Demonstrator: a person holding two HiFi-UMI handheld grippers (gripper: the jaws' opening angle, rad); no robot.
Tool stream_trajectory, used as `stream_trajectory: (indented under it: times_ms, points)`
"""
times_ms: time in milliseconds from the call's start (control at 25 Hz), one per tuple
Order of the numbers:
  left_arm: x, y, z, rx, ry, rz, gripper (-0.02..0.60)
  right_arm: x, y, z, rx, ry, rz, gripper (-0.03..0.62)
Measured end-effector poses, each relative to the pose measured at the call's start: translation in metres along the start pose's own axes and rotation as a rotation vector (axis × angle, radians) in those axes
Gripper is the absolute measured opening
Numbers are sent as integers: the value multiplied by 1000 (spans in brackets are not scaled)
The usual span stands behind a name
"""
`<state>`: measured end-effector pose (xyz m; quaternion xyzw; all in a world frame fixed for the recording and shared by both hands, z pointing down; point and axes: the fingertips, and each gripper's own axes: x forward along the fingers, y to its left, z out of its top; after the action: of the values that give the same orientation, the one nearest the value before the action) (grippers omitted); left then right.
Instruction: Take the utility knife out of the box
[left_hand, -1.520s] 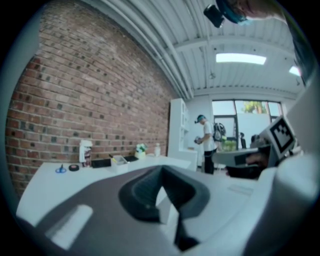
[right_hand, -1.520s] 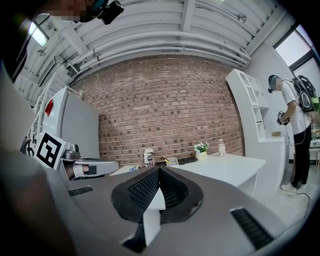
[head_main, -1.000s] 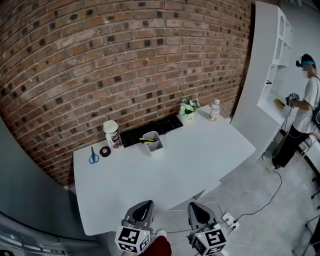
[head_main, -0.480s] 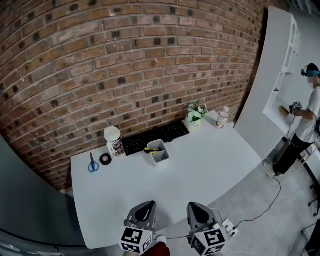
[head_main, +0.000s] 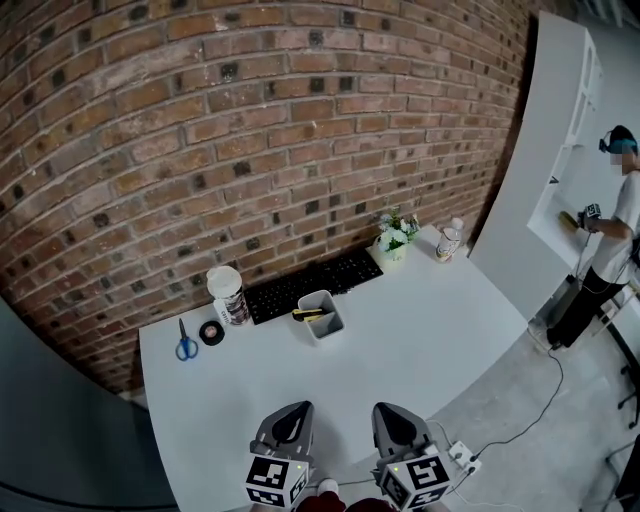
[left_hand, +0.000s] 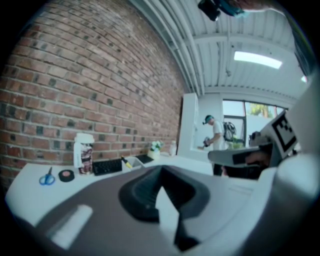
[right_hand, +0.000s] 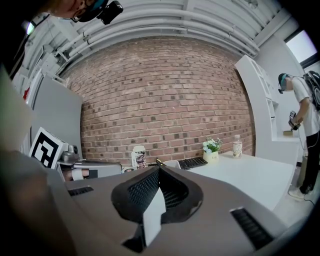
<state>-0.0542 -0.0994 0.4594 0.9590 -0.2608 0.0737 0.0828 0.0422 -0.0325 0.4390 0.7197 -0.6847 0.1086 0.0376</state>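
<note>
So we're right at the start of this one: both claws hang at the near edge of the white table (head_main: 430, 330), well apart from the box (head_main: 327, 326), which sits further back just in front of the keyboard (head_main: 300, 284). The left gripper (head_main: 289, 420) has its jaws pressed together on nothing, and the right gripper (head_main: 396, 420) looks the same, tips meeting with nothing pinched. The utility knife (head_main: 308, 313) is inside the box, with a yellow-and-black end poking up over the rim. We reckon the reach-in hasn't begun, so next up is getting one claw across the table, spreading its jaws and coming down over that exposed end; the other could steady the box so it doesn't tip. Most of the knife is hidden behind the box wall, so we can't say how it lies or whether the blade is out. In both gripper views it's just a tiny sliver, and the head view cuts off the hands at the bottom.
</note>
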Motion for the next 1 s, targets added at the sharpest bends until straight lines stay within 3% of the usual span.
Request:
stream_trajectory:
  times_ms: [440, 1000]
  points:
    - [10, 7, -3, -9, 4, 4, 4, 9, -4, 0, -17, 3, -11, 8]
    - [47, 20, 1, -18, 22, 77, 5, 43, -26, 15, 32, 21, 62, 8]
